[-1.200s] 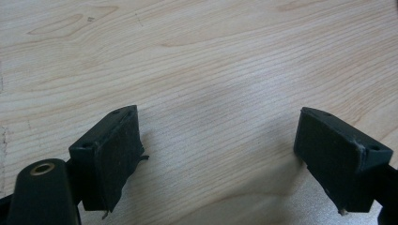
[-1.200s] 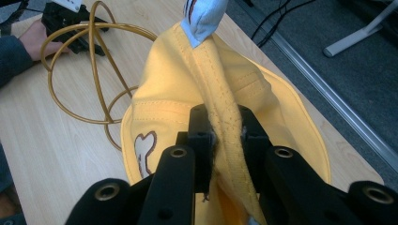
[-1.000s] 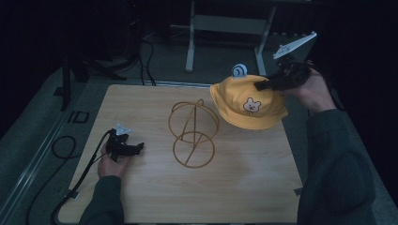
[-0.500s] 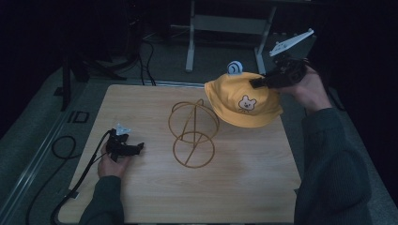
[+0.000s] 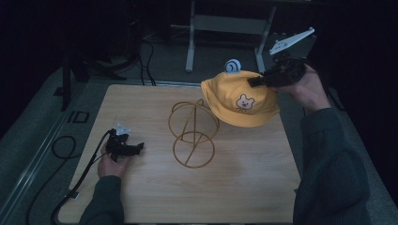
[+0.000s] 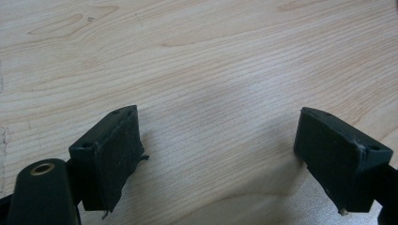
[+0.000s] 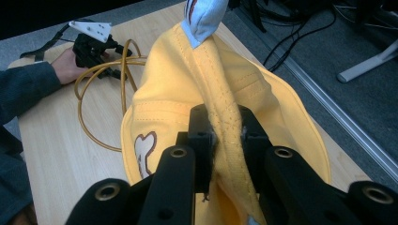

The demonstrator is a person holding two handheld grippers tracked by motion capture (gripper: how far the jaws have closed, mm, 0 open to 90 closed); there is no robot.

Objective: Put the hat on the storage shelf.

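The left gripper (image 5: pixel 123 146) lies low by the near left of the worktop (image 5: pixel 244 178) in the left hand (image 5: pixel 109 164), jaws wide apart, while the raised right gripper (image 5: pixel 256 82), arm outstretched, has its jaws pinched together.

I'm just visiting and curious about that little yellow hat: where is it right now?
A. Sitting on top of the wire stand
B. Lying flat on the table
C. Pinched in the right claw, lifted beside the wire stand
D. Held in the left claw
C: the right claw pinches a fold of the yellow hat, which hangs beside the wire stand, while the left claw stands open over the bare wooden table.
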